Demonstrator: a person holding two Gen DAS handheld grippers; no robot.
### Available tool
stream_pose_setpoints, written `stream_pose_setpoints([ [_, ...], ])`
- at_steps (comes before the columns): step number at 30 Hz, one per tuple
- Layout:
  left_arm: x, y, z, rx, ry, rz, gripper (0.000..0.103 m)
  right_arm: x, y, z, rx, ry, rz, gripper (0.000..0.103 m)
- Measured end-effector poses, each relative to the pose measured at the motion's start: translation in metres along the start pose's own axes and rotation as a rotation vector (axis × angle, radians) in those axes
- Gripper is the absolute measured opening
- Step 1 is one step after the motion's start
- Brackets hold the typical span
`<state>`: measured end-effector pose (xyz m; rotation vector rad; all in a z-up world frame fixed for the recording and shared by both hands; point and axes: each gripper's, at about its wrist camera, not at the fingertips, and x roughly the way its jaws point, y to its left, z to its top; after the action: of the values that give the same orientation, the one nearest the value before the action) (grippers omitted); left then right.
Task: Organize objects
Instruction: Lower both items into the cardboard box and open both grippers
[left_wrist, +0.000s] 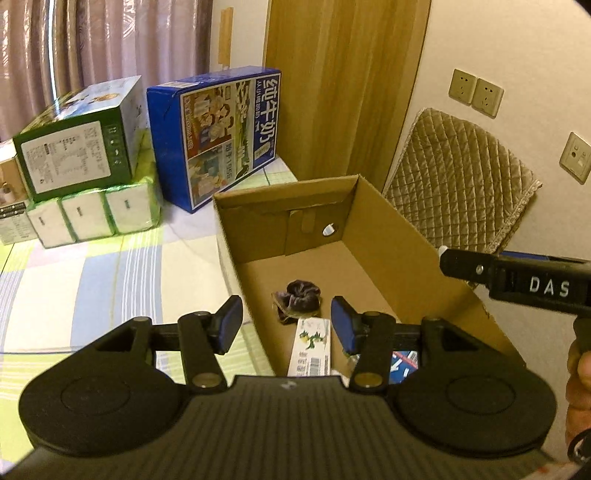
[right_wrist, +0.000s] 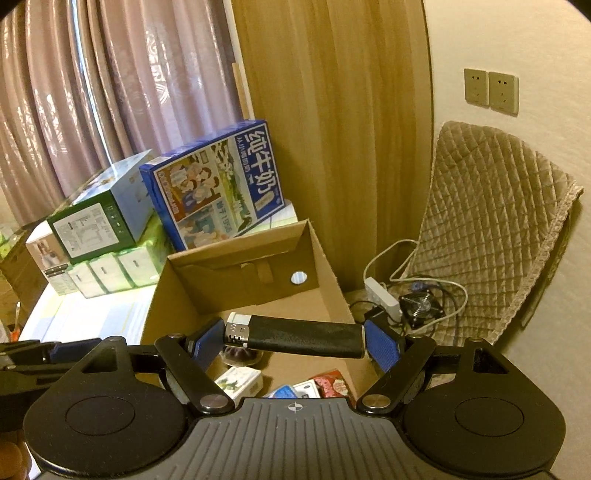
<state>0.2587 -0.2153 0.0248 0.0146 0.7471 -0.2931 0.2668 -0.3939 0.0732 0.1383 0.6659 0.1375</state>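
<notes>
My right gripper (right_wrist: 293, 341) is shut on a black lighter (right_wrist: 295, 336), held lengthwise between the blue pads above the open cardboard box (right_wrist: 184, 284). In the left wrist view the lighter (left_wrist: 458, 264) pokes in from the right over the box's right wall (left_wrist: 399, 240). My left gripper (left_wrist: 286, 325) is open with nothing between its fingers, at the box's near left edge. Inside the box lie a dark velvet scrunchie (left_wrist: 300, 293), a small white carton (left_wrist: 312, 345) and blue and red packets (right_wrist: 317, 387).
On the striped tablecloth (left_wrist: 110, 288) behind the box stand a blue milk carton (left_wrist: 218, 136), a green box (left_wrist: 81, 147) and tissue packs (left_wrist: 92, 214). A quilted cushion (right_wrist: 491, 229), a power strip and cables (right_wrist: 391, 295) lie right of the box. A hand (left_wrist: 580, 376) shows at right.
</notes>
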Motion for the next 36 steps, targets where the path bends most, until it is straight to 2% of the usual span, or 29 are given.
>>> stream_pose_setpoints([
  [13, -0.013, 0.009, -0.01, -0.014, 0.01, 0.015, 0.048, -0.001, 0.017, 0.003, -0.007, 0.008, 0.032, 0.079],
  [25, -0.015, 0.028, -0.017, -0.049, 0.013, 0.034, 0.05, 0.017, 0.027, 0.01, 0.002, -0.002, 0.078, 0.079],
  [26, -0.015, 0.029, -0.018, -0.05, 0.014, 0.035, 0.05, 0.019, 0.026, 0.011, 0.007, -0.011, 0.099, 0.081],
  [27, -0.015, 0.03, -0.019, -0.052, 0.016, 0.037, 0.051, 0.022, 0.025, 0.013, 0.019, -0.015, 0.116, 0.094],
  [28, -0.015, 0.031, -0.02, -0.054, 0.017, 0.039, 0.054, 0.023, 0.023, 0.015, 0.038, -0.02, 0.123, 0.101],
  [32, -0.022, 0.036, -0.025, -0.063, 0.004, 0.046, 0.068, 0.014, 0.014, 0.016, 0.078, -0.058, 0.13, 0.101],
  [36, -0.034, 0.04, -0.03, -0.079, -0.005, 0.048, 0.075, 0.0, 0.005, 0.008, 0.099, -0.052, 0.122, 0.101],
])
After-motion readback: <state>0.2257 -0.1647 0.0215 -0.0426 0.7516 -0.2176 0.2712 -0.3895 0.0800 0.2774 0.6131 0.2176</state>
